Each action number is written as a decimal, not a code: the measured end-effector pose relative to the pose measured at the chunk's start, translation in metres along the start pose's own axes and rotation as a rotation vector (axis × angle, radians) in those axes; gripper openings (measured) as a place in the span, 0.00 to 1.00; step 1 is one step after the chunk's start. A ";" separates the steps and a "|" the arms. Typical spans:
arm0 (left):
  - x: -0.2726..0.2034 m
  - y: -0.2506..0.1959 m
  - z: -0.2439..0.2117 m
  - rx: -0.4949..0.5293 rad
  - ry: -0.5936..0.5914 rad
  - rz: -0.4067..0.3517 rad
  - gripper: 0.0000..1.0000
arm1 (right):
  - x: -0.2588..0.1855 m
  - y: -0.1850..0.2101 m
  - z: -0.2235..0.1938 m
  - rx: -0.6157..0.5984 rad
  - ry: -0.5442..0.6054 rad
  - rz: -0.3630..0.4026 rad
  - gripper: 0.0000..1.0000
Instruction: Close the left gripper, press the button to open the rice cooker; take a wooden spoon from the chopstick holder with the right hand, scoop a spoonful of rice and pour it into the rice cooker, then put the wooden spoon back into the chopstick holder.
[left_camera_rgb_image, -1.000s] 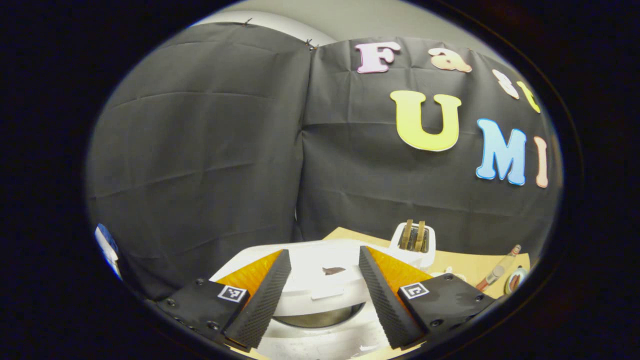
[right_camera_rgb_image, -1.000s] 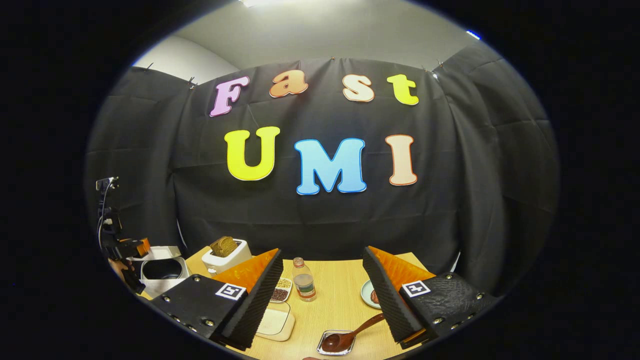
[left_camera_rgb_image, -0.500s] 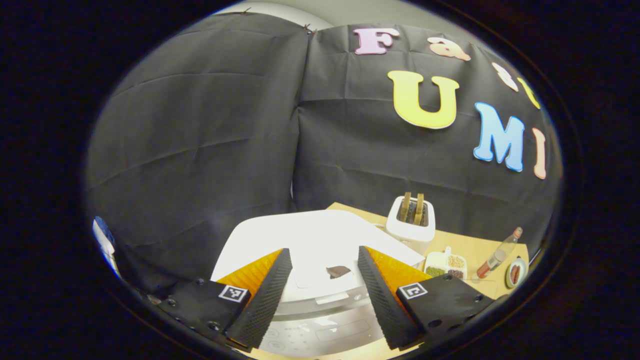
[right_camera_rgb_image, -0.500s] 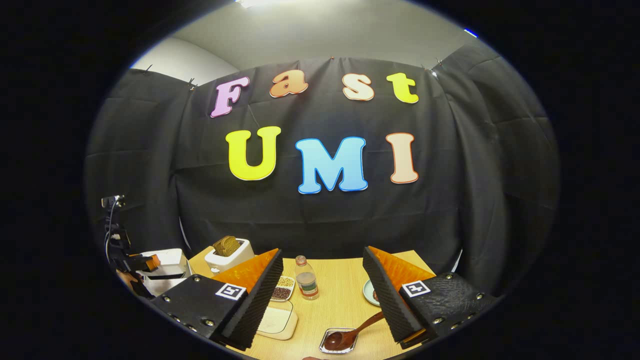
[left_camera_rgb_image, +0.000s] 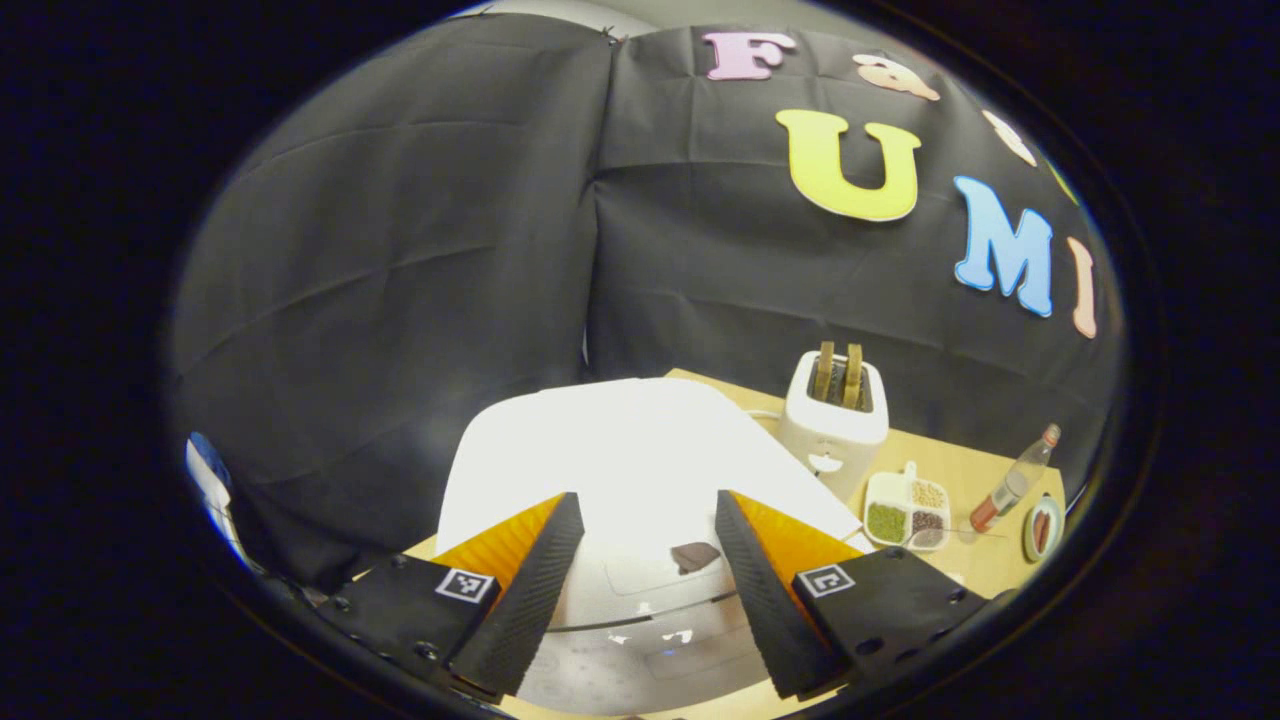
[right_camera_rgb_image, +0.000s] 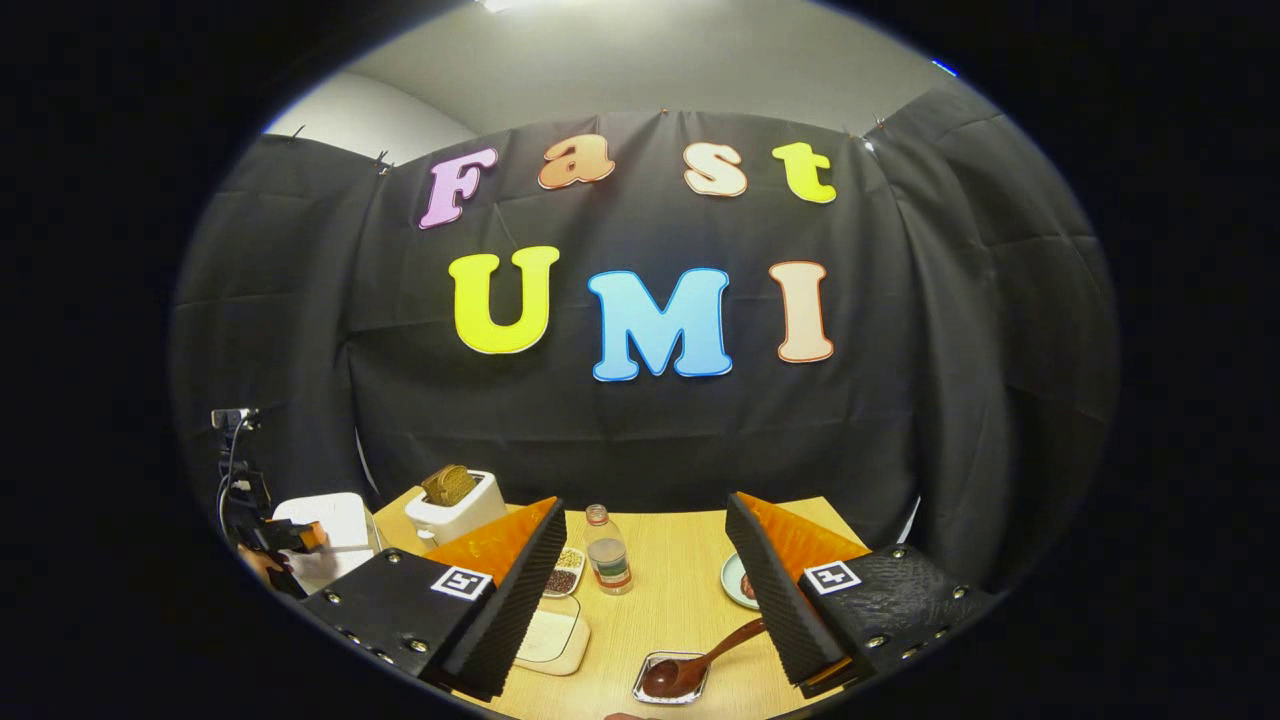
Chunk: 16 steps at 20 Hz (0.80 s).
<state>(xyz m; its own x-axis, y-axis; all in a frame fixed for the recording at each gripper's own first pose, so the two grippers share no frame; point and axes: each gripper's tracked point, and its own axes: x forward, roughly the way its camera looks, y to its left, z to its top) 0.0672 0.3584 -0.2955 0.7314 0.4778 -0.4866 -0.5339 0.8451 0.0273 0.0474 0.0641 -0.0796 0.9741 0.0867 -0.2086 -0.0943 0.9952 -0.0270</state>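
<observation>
In the left gripper view, the white rice cooker stands right below and ahead, its lid down. My left gripper is open, and its fingers straddle the lid's front, where a small dark button sits. The right gripper view has the cooker far left with the left gripper and a hand over it. My right gripper is open above the table. A dark wooden spoon lies with its bowl in a small shiny tray; its handle runs behind the right finger. A dish of white rice lies lower left.
A white toaster with bread stands behind the cooker. A divided dish of beans, a bottle and a small plate are on the wooden table. Black cloth walls close in the back and both sides.
The cooker's lid was up with the inner pot showing; it has come down and now covers the pot. My left gripper went down with it. The right gripper barely moved.
</observation>
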 end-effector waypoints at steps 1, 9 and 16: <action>0.003 -0.001 0.002 -0.002 -0.017 0.010 0.91 | 0.000 0.000 -0.001 -0.001 0.001 -0.002 0.98; 0.004 -0.001 0.000 0.011 0.002 0.007 0.93 | -0.002 -0.001 -0.001 0.005 -0.001 -0.004 0.98; -0.017 -0.015 0.037 0.011 -0.067 -0.059 0.94 | -0.002 -0.005 0.004 0.005 -0.009 -0.005 0.98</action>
<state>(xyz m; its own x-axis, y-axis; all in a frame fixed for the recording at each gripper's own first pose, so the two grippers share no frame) 0.0788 0.3466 -0.2554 0.7883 0.4415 -0.4284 -0.4844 0.8748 0.0102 0.0471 0.0587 -0.0750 0.9764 0.0822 -0.1996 -0.0885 0.9958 -0.0227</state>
